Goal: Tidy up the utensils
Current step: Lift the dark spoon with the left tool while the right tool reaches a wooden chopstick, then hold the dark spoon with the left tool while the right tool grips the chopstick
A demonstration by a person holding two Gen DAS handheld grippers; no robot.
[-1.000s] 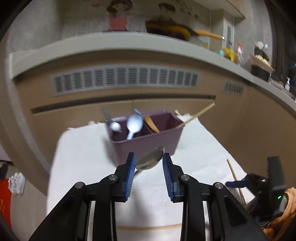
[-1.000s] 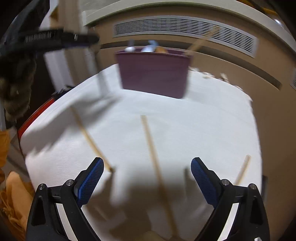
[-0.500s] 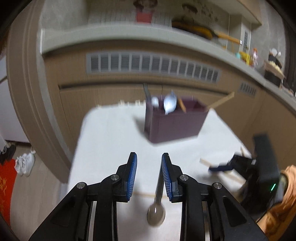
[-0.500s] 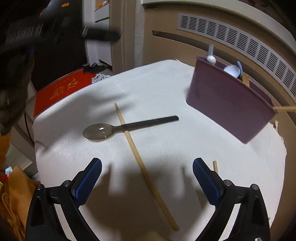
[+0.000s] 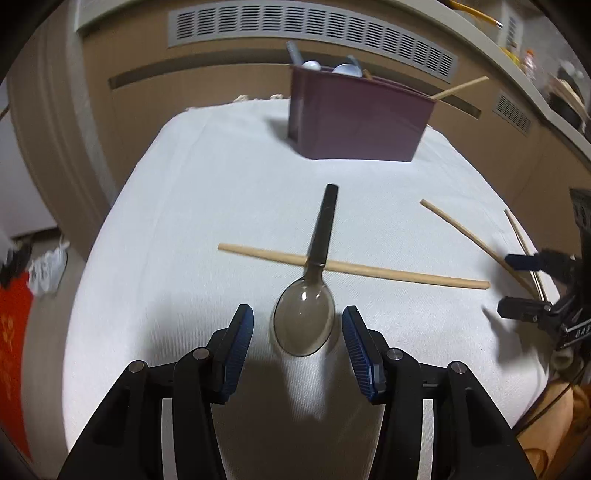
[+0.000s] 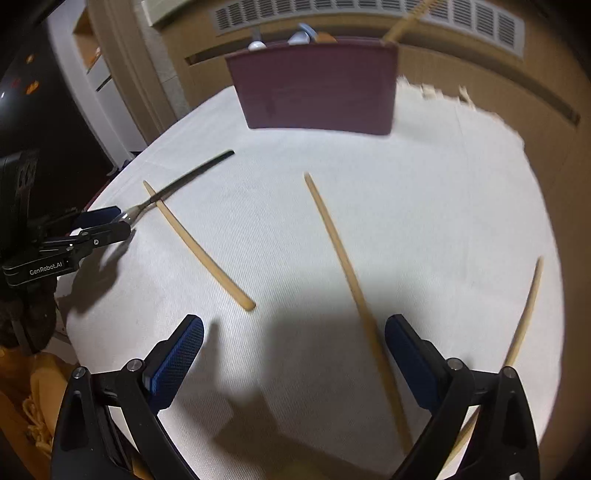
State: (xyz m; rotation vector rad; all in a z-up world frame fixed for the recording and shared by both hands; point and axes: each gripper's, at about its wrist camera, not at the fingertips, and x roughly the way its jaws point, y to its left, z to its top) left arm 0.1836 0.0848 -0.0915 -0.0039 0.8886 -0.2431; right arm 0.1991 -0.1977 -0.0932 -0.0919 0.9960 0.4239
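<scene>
A dark spoon (image 5: 312, 295) lies on the white cloth, its handle across a wooden chopstick (image 5: 354, 266). My left gripper (image 5: 297, 345) is open, its jaws on either side of the spoon's bowl, not closed on it. It shows in the right wrist view (image 6: 103, 225) at the left. A maroon utensil box (image 5: 354, 114) at the far side holds spoons and a chopstick. My right gripper (image 6: 293, 363) is open and empty above a chopstick (image 6: 343, 266) that runs between its fingers. Two more chopsticks (image 6: 199, 245) (image 6: 524, 314) lie to each side.
The white cloth-covered table (image 5: 207, 206) is small, with edges close on all sides. Beige cabinets with vent grilles (image 5: 310, 27) stand behind the box. A red mat and white shoes (image 5: 48, 266) lie on the floor at the left.
The left gripper let go of the spoon, which now lies on the cloth across a chopstick, and opened wider around its bowl. The right gripper swung back toward the chopsticks at the right.
</scene>
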